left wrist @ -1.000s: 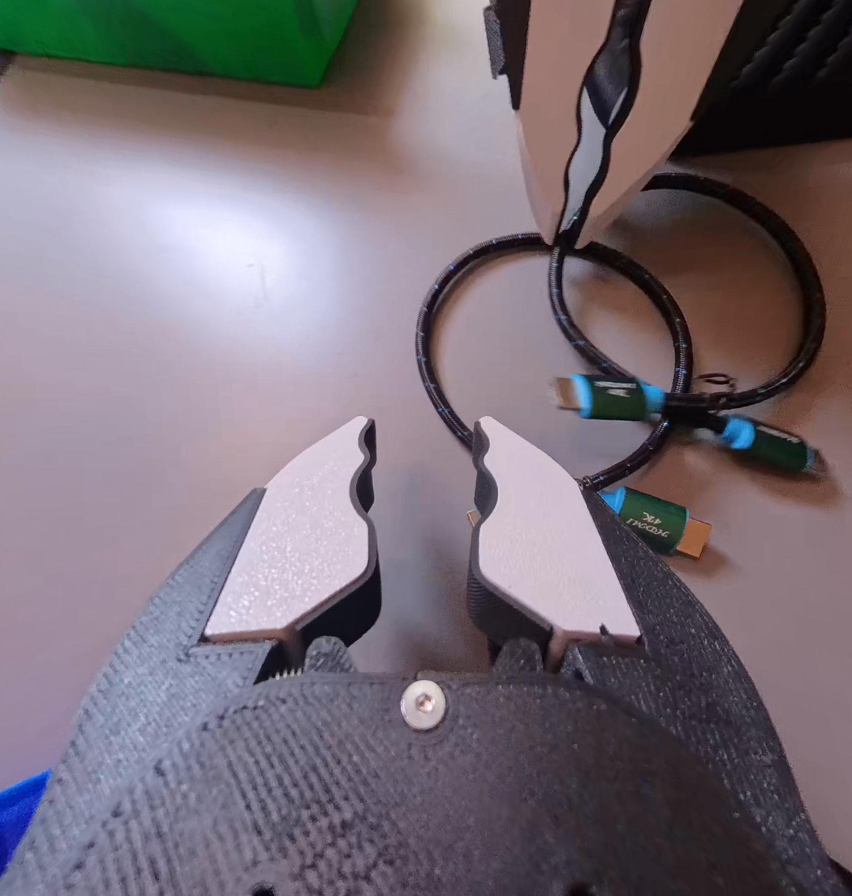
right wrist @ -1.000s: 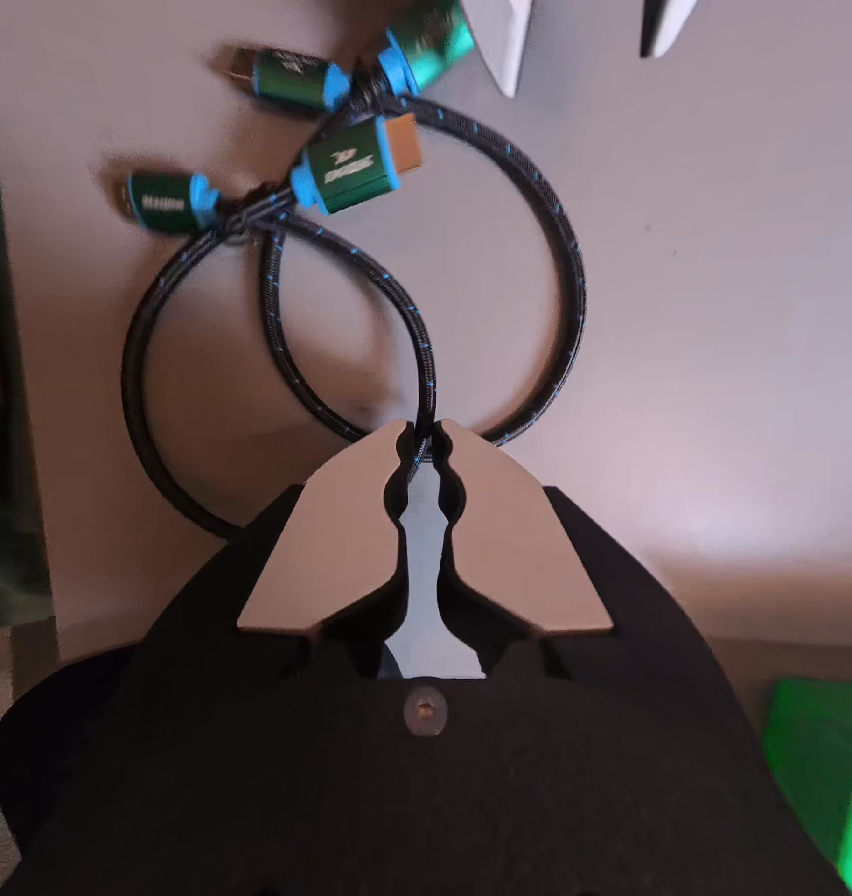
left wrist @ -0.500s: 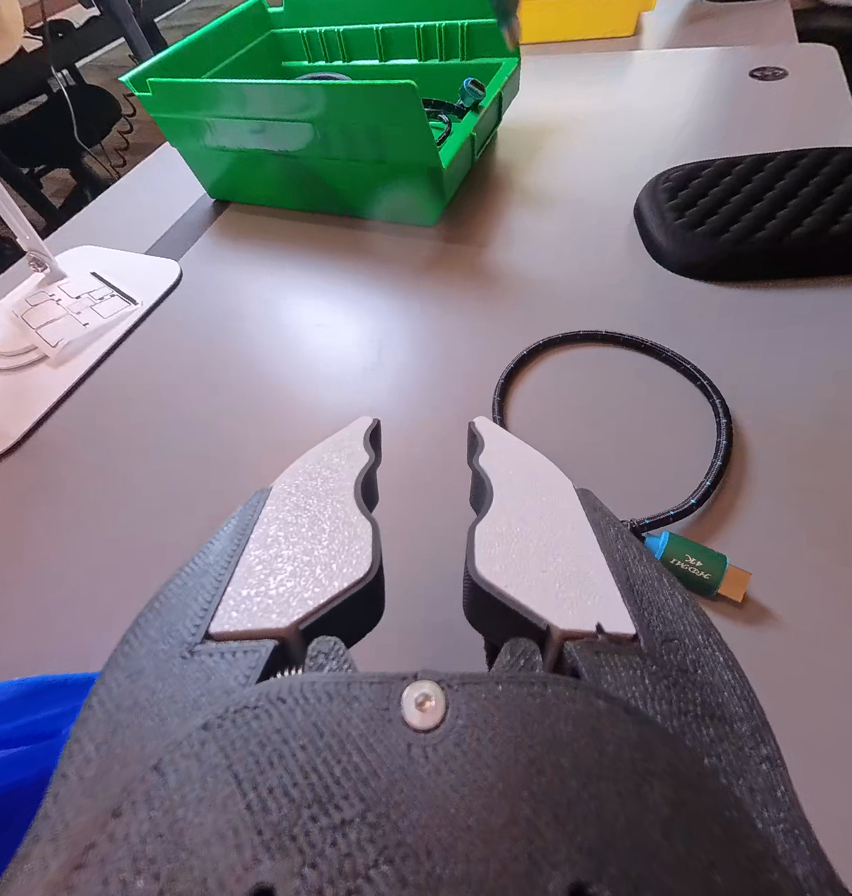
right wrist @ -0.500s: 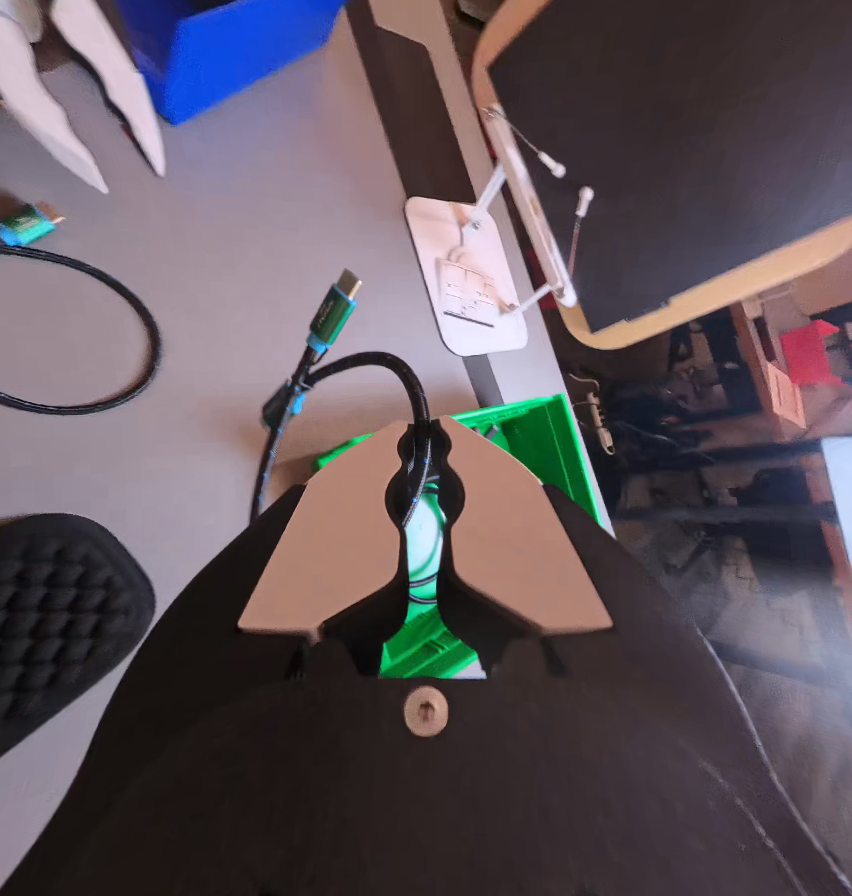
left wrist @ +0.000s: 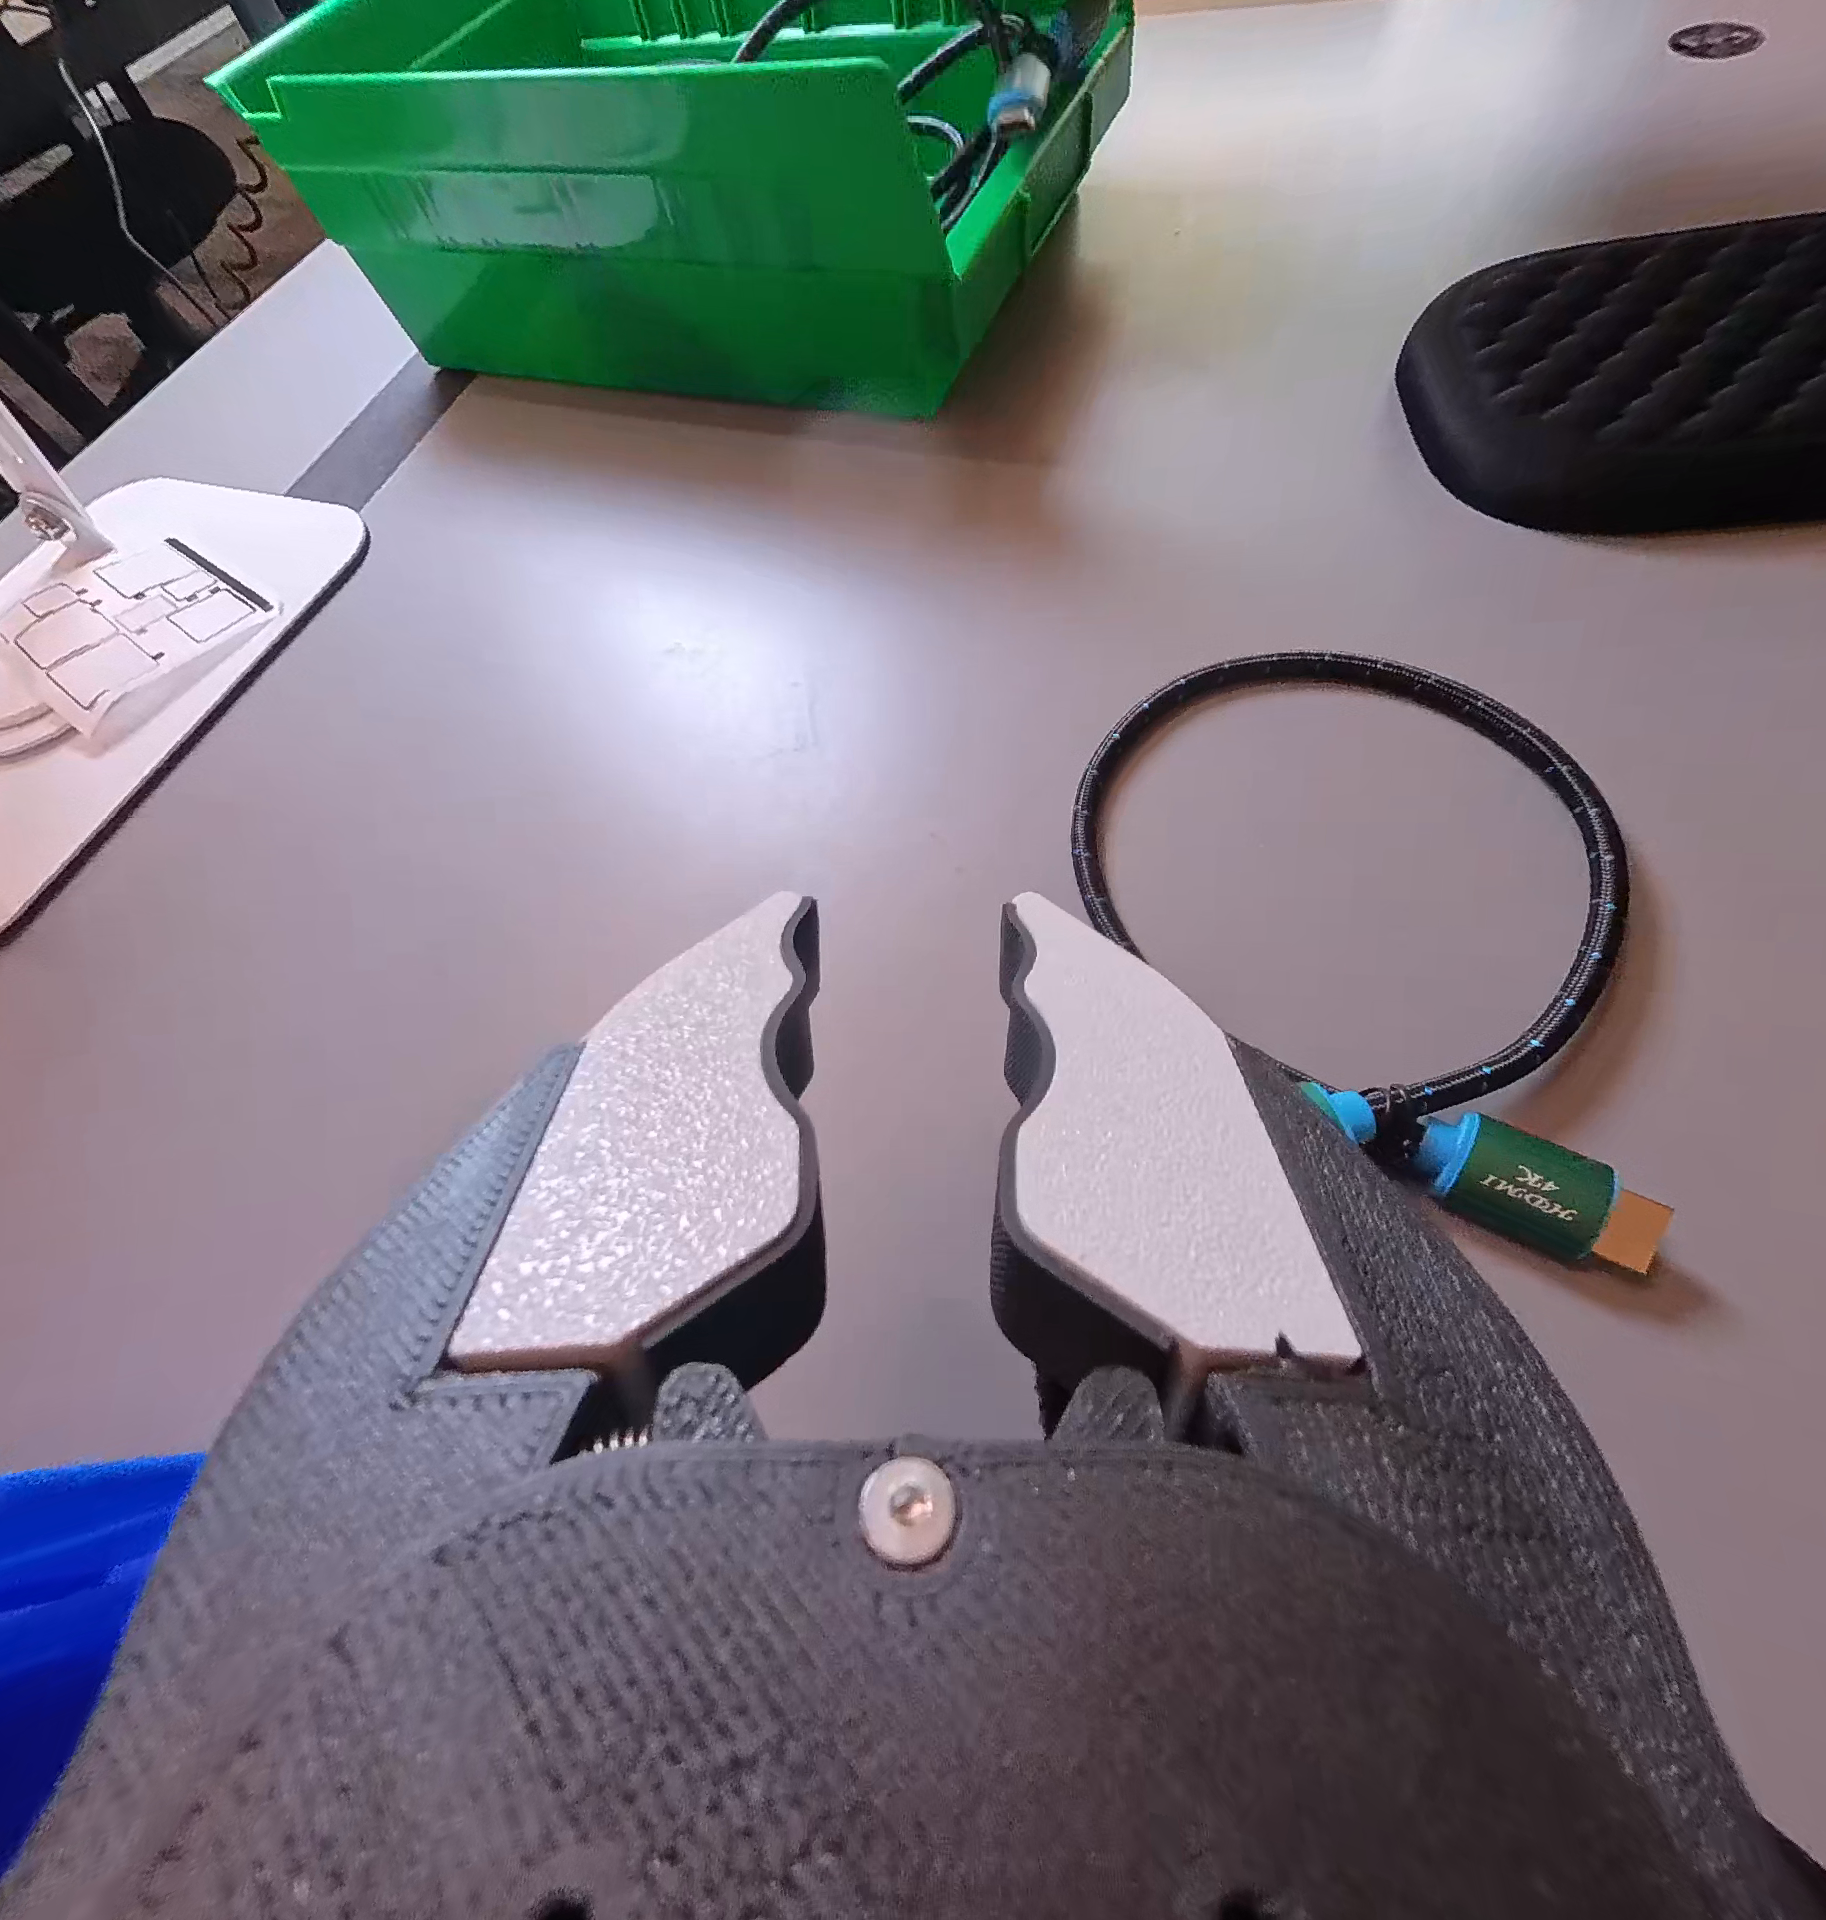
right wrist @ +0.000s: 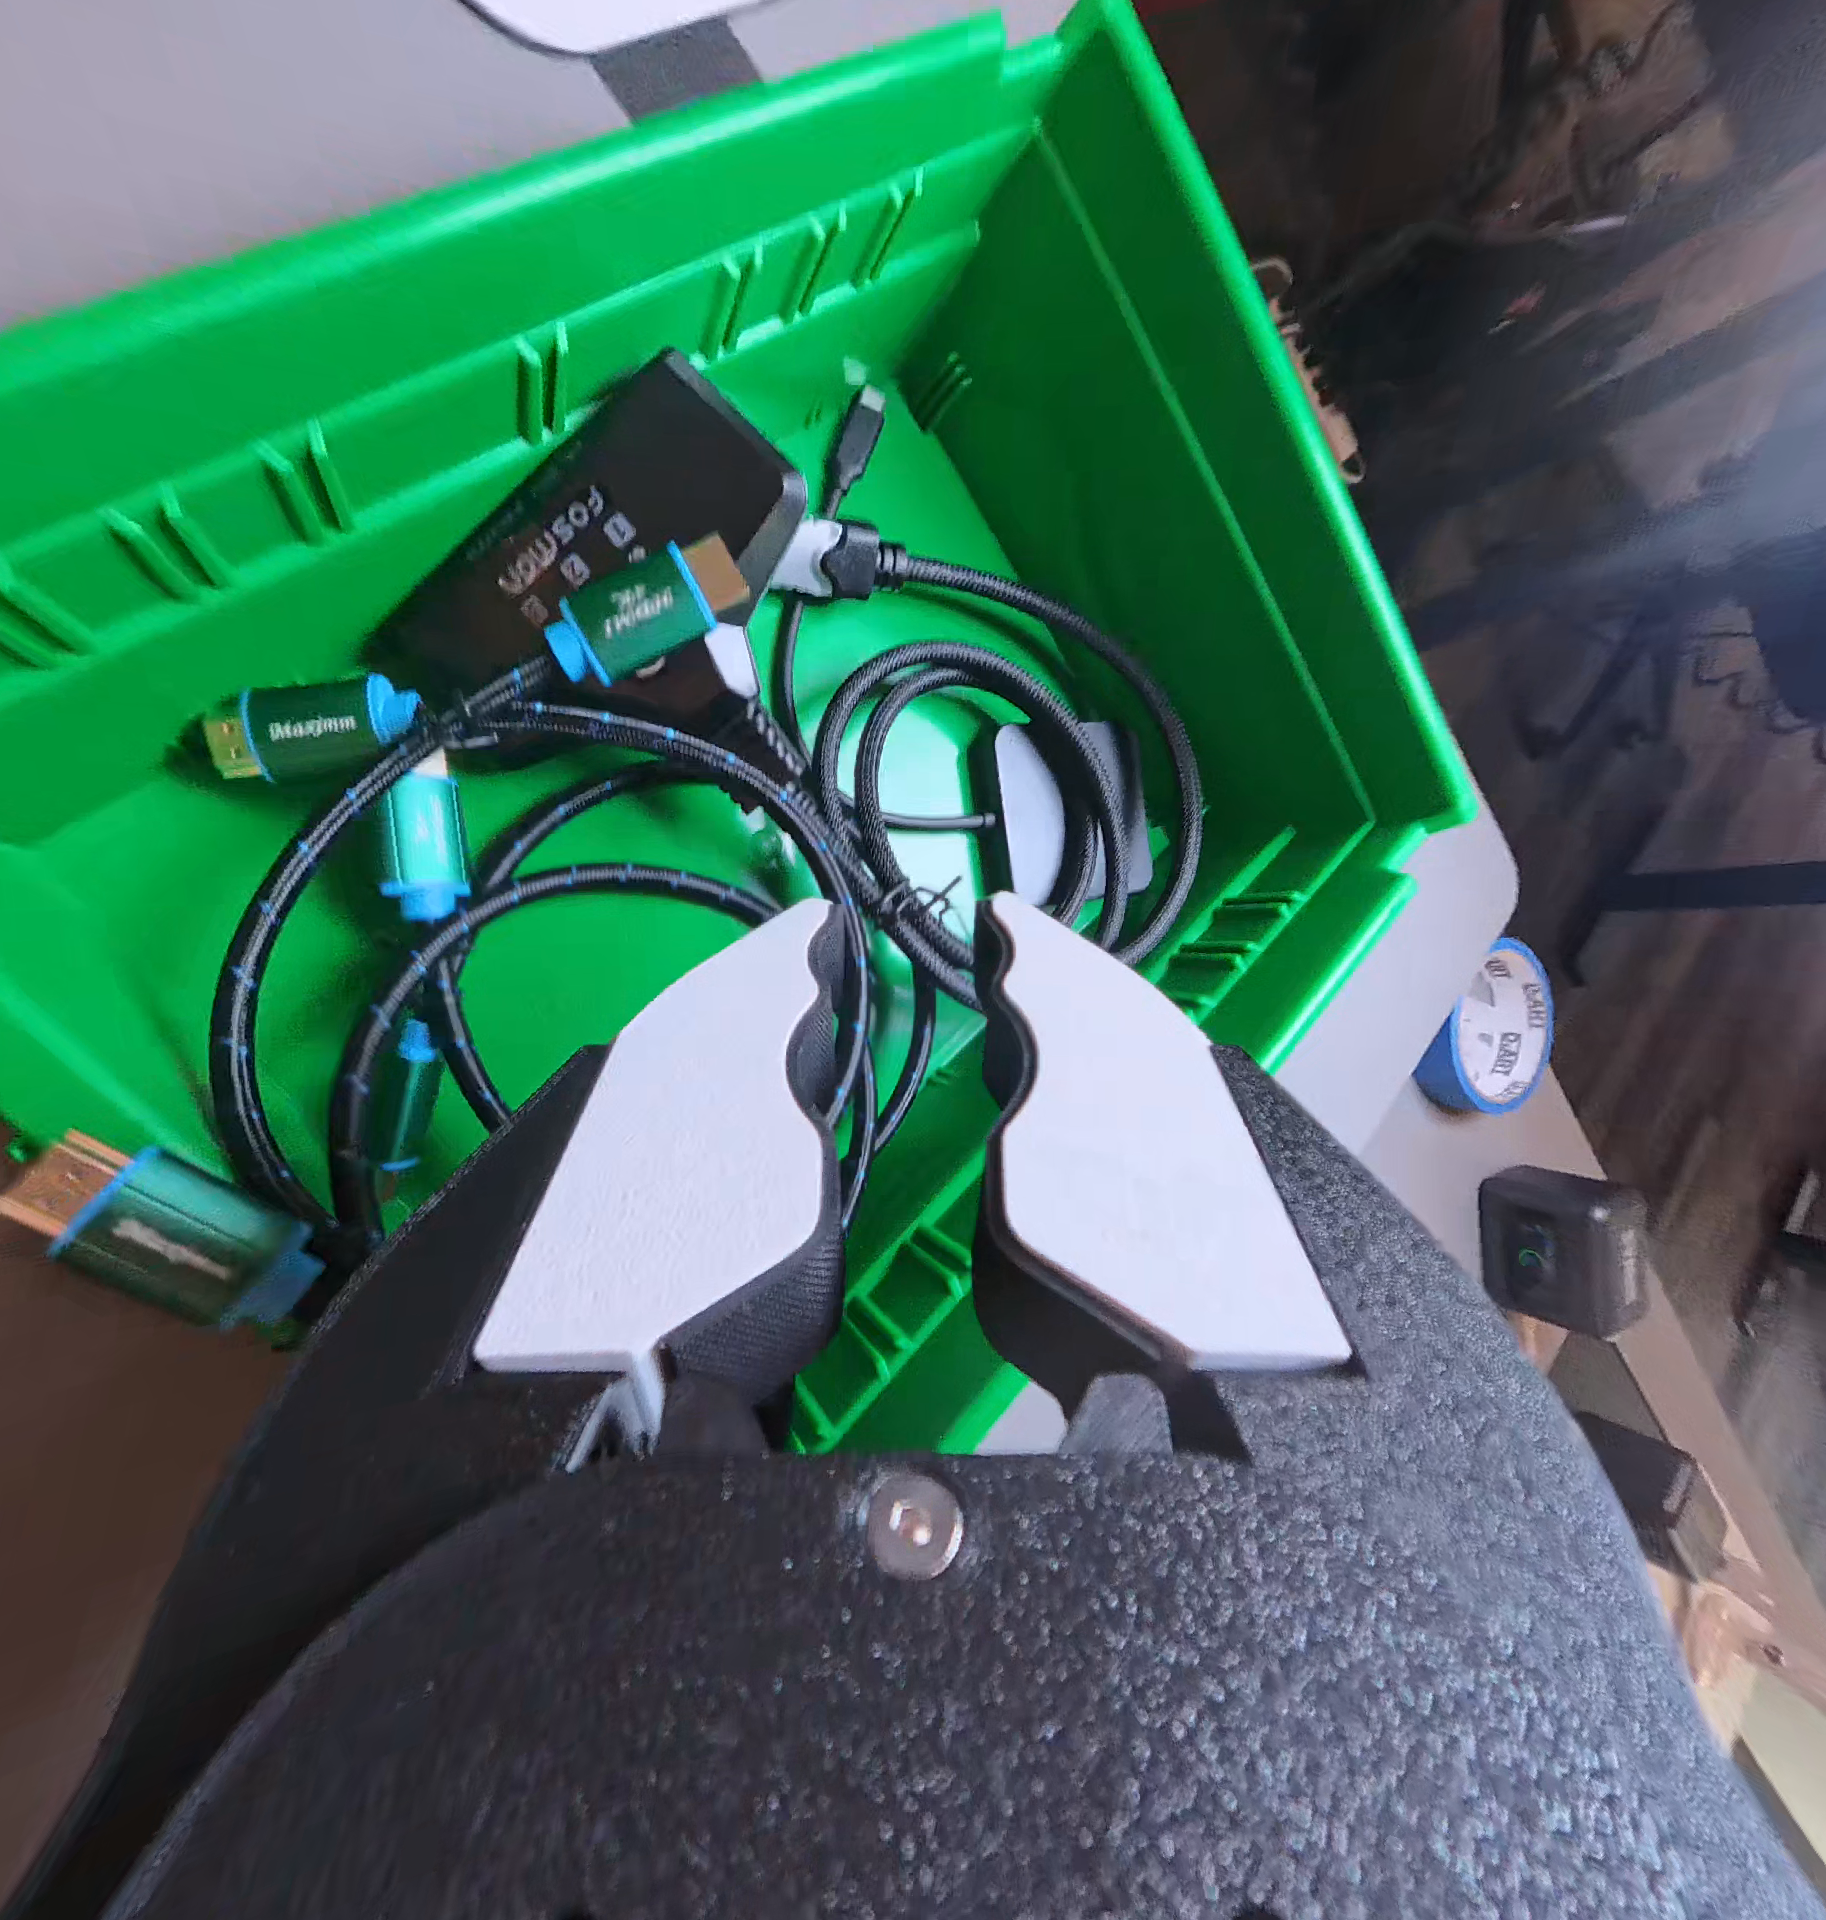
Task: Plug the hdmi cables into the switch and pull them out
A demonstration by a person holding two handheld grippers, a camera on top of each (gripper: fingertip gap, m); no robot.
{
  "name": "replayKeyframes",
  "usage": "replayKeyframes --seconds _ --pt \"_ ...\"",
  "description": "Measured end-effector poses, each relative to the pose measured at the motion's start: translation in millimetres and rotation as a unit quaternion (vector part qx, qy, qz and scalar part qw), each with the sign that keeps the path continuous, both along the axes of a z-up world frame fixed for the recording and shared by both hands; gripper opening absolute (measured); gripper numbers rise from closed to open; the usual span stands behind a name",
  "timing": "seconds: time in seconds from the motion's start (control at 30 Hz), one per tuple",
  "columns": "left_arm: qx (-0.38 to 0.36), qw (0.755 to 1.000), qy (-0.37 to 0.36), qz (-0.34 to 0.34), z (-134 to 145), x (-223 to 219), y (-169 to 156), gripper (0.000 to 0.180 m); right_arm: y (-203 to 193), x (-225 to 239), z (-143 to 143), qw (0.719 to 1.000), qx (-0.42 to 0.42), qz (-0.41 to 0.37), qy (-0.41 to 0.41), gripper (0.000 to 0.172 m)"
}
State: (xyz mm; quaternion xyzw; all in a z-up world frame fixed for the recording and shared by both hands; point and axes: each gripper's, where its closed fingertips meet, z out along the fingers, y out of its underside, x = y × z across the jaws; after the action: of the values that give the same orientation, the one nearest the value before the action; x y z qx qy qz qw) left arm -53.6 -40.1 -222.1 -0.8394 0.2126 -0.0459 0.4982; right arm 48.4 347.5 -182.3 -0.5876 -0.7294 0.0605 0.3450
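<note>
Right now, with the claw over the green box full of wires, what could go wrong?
The right gripper is open over the green bin, and a braided cable lies against its left finger, so it might snag and lift back out. One green plug hangs over the bin's edge and may tip out. Another cable lies beside the open left gripper and could get nudged.
</note>
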Motion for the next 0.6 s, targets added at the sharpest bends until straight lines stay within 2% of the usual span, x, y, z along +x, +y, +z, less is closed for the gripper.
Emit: replayKeyframes --seconds 0.17,0.23,0.33,0.43,0.53,0.6 --pt "-0.005 1.0 0.008 -0.001 -3 1 0 0.034 -39 -23 36 0.998 -0.006 0.039 0.044 0.025" --pt "-0.004 1.0 0.012 0.001 -3 1 0 0.034 -78 -31 50 0.994 -0.032 0.08 0.067 0.025" --pt "-0.002 1.0 0.011 0.007 -2 -2 1 0.033 -166 -36 60 0.978 -0.059 0.185 0.078 0.026" --pt "-0.001 1.0 0.013 0.013 -2 -5 1 0.033 -257 -21 31 0.952 -0.085 0.293 0.023 0.03" --pt "0.003 1.0 0.015 0.016 0 -6 0 0.033 -336 19 -25 0.907 -0.143 0.389 -0.076 0.034" --pt "0.002 1.0 0.017 0.016 0 -7 1 0.033 -373 43 -59 0.878 -0.155 0.435 -0.126 0.034"
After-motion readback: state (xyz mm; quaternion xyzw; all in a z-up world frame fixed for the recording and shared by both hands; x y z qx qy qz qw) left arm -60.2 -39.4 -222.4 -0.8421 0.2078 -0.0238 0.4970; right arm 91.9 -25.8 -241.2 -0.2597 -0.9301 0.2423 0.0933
